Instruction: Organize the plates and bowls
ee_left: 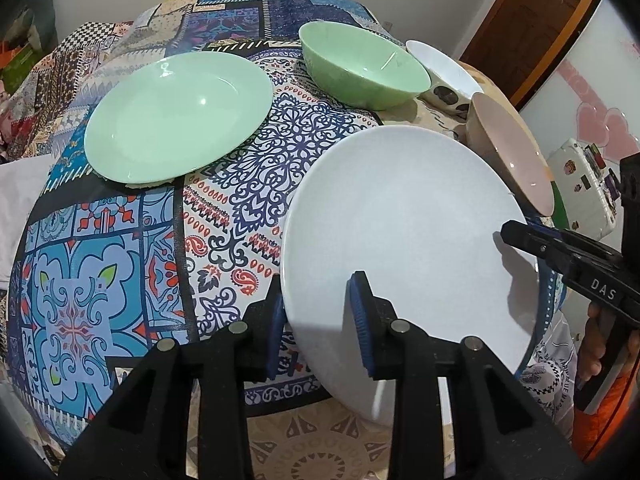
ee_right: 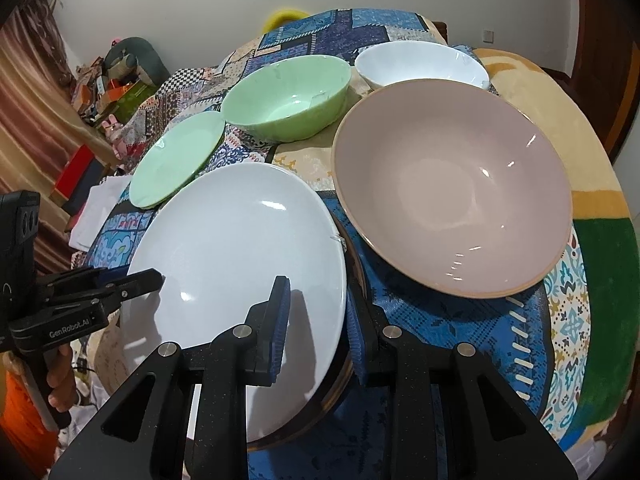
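Observation:
A white plate (ee_left: 404, 236) (ee_right: 240, 264) lies at the near edge of the patterned tablecloth. My left gripper (ee_left: 320, 324) is open with its pads on either side of the plate's left rim. My right gripper (ee_right: 318, 328) is open with its pads astride the plate's right rim; it also shows in the left wrist view (ee_left: 520, 236). A green plate (ee_left: 176, 116) (ee_right: 176, 160) lies further back at the left. A green bowl (ee_left: 360, 68) (ee_right: 286, 94), a white bowl (ee_left: 444, 72) (ee_right: 420, 64) and a large pink bowl (ee_left: 512, 152) (ee_right: 452, 184) stand behind and to the right.
The table is covered by a blue patterned cloth (ee_left: 120, 264) and a beige and green blanket (ee_right: 592, 240). A dark-rimmed plate (ee_right: 344, 372) lies under the white one. Cluttered shelves (ee_right: 112, 80) stand beyond the table's left side. A wooden door (ee_left: 532, 12) is at the back right.

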Demonstrator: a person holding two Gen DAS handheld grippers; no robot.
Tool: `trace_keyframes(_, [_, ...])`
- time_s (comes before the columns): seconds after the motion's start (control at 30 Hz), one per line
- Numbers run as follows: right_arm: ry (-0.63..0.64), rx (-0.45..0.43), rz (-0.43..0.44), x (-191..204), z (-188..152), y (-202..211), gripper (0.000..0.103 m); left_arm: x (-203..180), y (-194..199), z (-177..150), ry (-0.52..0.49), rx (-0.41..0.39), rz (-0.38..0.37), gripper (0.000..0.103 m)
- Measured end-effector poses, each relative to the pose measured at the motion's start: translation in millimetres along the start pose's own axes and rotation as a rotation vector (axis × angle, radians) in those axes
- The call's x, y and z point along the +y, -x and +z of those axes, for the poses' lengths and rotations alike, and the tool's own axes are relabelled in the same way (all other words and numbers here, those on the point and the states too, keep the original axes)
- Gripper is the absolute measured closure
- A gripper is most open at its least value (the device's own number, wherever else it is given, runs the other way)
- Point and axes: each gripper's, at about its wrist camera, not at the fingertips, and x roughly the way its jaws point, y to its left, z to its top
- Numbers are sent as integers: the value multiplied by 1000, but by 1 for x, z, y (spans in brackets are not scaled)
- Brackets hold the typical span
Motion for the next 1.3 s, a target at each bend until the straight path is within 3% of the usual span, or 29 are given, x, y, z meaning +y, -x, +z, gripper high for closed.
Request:
trace_keyframes(0.37, [14,-7,-36,-6,-3,8,76,-14,-4,-2,-68,-15,50,69])
trace_keyframes(0.6, [46,-29,-59,3,-1,17,76,-6,11,-3,-38,-51,59,66])
trace_keyframes(0.77, [83,-67,-44,22,7,27,72,2,45,-2,-39,-144,97,49])
trace_keyframes(0.93, [128,-137,-15,48,24,38,54,13,81,4,-31,-234,122,36])
trace_keyframes(1.07, [153,-167,14,66,39,37,51,27,107,12,-20,-310,150,19])
trace_keyframes(1.13, [165,-178,21,74,48,33,44,34,115,17,-13,-340,169,12])
trace_keyframes(1.3, [186,-190,39,94,62,18,40,62,123,32,25,-373,209,8])
